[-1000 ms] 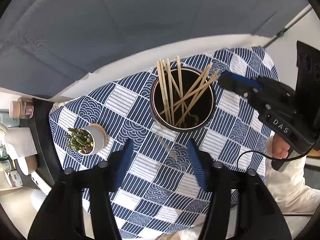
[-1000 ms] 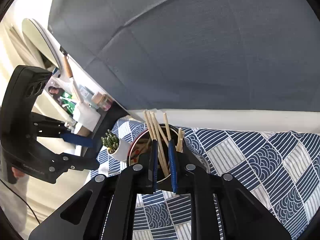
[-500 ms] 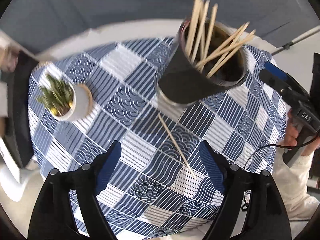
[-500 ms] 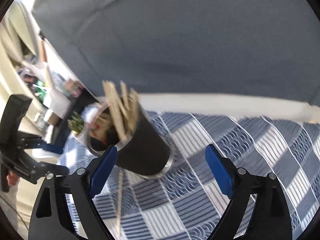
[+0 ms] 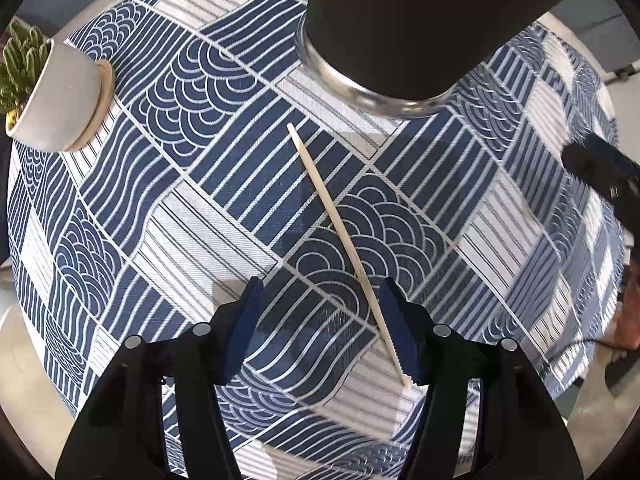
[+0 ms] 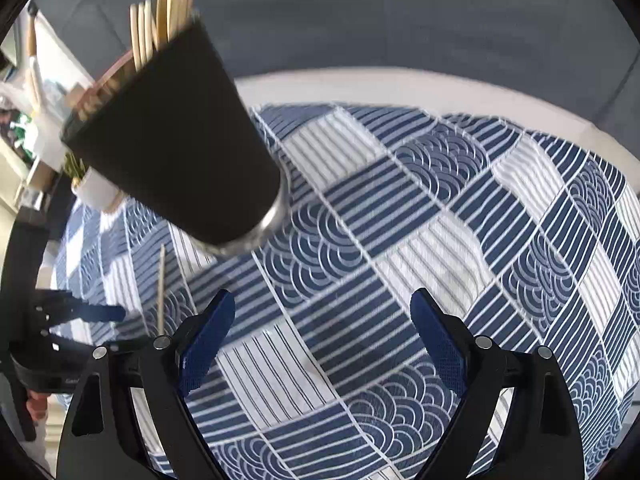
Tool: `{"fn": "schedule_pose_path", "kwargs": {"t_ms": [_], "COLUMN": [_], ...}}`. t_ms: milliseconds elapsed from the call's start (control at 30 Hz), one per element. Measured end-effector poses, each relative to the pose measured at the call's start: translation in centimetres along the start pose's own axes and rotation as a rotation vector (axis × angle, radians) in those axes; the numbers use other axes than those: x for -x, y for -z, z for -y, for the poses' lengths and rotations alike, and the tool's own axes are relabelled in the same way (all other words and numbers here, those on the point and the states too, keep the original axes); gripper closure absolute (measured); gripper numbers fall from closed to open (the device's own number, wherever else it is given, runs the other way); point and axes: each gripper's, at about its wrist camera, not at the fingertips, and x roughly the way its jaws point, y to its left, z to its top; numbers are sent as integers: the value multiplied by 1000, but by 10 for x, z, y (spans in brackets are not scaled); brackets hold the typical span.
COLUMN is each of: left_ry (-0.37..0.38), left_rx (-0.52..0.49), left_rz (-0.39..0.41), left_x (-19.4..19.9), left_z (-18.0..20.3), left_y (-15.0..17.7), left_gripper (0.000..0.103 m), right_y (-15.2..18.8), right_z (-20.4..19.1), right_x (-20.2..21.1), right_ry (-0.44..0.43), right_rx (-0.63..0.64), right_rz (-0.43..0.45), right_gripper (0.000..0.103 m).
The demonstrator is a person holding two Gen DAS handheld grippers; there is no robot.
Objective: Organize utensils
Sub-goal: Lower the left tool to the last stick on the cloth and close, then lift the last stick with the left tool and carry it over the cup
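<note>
Lowered since a second ago, my left fingers [image 5: 320, 312], just narrowing, unclamped, straddle the loose chopstick [image 5: 344, 236]; it runs diagonally toward the cup [image 5: 400, 20]. Right fingers [image 6: 320, 328] gape empty, farther off.

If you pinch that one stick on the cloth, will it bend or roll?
The loose chopstick looks straight and rigid, so probably no bending. It is thin and lies flat on the tablecloth, so it may roll or slip.

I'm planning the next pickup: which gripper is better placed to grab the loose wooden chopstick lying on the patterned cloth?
Left. The left gripper hangs over the pale wooden chopstick, whose lower end lies beside one finger. The right gripper, wide open, has only blue-and-white cloth between its fingers.
</note>
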Motion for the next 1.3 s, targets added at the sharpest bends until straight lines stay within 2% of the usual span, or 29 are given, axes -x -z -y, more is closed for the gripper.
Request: {"fn": "schedule_pose_path", "kwargs": {"t_ms": [100, 167, 200, 233, 267, 300, 333, 367, 433, 467, 533, 733, 967, 1100, 1200, 1300], "left_ry": [-42, -51, -59, -63, -63, -62, -62, -61, -44, -15, 11, 16, 60, 107, 99, 128], "left_rx": [16, 31, 34, 29, 28, 35, 50, 69, 99, 117, 138, 143, 149, 144, 135, 141], "left_rz": [19, 39, 50, 60, 66, 75, 82, 87, 89, 83, 86, 112, 235, 299, 372, 439], "left_x": [-5, -5, -5, -5, -5, -4, -3, -1, 2, 2, 2, 18, 76, 110, 137, 162], "left_z": [3, 3, 4, 5, 4, 3, 0, -3, -13, -20, -31, -53, -67, -74, -74, -72], "left_y": [0, 0, 0, 0, 1, 2, 4, 5, 7, 7, 9, 22, 29, 19, 12, 4], "left_gripper": [45, 47, 47, 47, 47, 51, 59, 64, 93, 93, 96, 99, 99, 99, 99, 99], "right_y": [9, 14, 15, 17, 18, 20, 21, 23, 25, 26, 28, 25, 6, -8, -22, -38], "right_z": [-2, 1, 3, 5, 6, 7, 7, 7, 7, 7, 7, 1, -9, -18, -22, -26], "right_x": [-1, -1, -2, -4, -6, -7, -7, -6, -3, -1, 5, 30, 78, 110, 132, 148], "right_ry": [33, 44, 37, 28, 29, 37, 49, 60, 56, 47, 47, 56, 42, 24, 6, 9], "right_rx": [41, 34, 29, 24, 19, 21, 27, 31, 26, 22, 16, 5, -9, -1, 6, 13], "right_rz": [-1, -6, -21, -39, -57, -64, -69, -69, -66, -63, -56, -17, 81, 155, 199, 245], "right_gripper": [20, 27, 39, 56, 63, 76, 84, 85, 90, 92, 94, 94, 94, 94, 94, 94]}}
